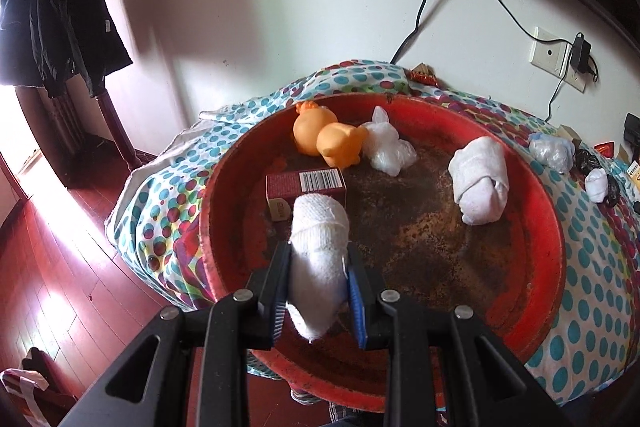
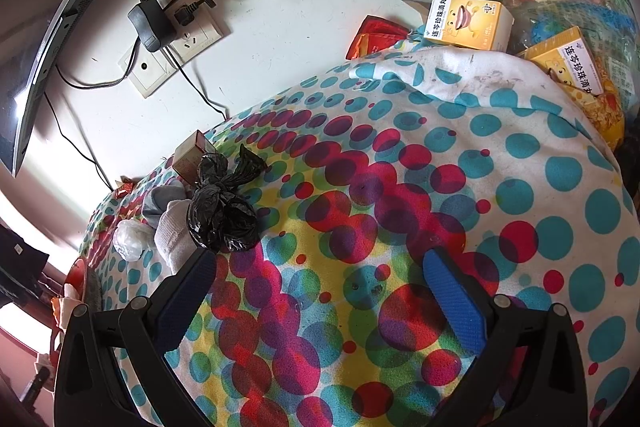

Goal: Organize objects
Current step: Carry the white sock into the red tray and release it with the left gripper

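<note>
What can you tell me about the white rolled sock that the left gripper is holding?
The white rolled sock is a soft knitted bundle, ribbed at its far end and tapered toward the camera. The left gripper is shut on its middle, both blue pads pressing its sides. It hangs over the red basin, in front of the dark red box.

1. I see a red basin (image 1: pixel 554 227), its floor mottled brown and black.
2. In it: 1 orange toy (image 1: pixel 328 139), 1 maroon box (image 1: pixel 306 183) with a white barcode, 1 white towel roll (image 1: pixel 478 183).
3. My left gripper (image 1: pixel 318 291) carries a white sock (image 1: pixel 318 247) between blue pads (image 1: pixel 356 303).
4. The cloth (image 2: pixel 400 187) is white with teal, red and yellow dots.
5. 1 black bag (image 2: pixel 224 207) lies there.
</note>
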